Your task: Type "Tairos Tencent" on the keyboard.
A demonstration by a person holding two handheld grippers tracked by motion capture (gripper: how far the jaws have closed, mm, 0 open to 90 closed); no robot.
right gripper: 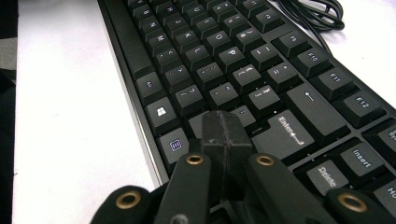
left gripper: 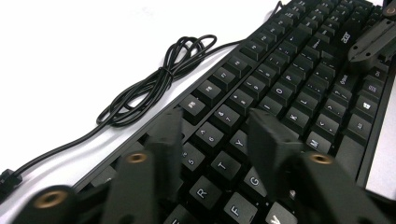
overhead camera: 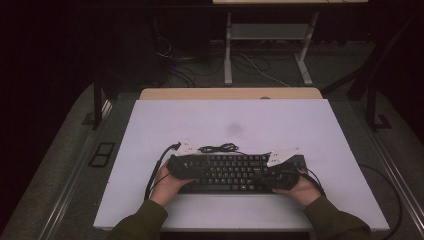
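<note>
A black keyboard point(overhead camera: 235, 172) lies across the near part of the white table top point(overhead camera: 230, 120). In the left gripper view its letter keys point(left gripper: 280, 84) run off to the upper right. My left gripper point(overhead camera: 199, 170) hangs over the keyboard's left half. Its jaws point(left gripper: 215, 121) stand apart above the T and Y keys with nothing between them. My right gripper point(overhead camera: 268, 178) is over the keyboard's right part, and its jaws point(right gripper: 222, 120) are pressed together just in front of the Enter key point(right gripper: 289, 130). The right gripper point(left gripper: 373, 39) also appears far off in the left gripper view.
The keyboard's black cable point(overhead camera: 218, 148) lies coiled on the table just behind the keyboard, with its loops point(left gripper: 154, 84) to the left in the left gripper view. A person's hands point(overhead camera: 165, 187) come in from the near edge. Table legs and loose wires stand on the floor beyond.
</note>
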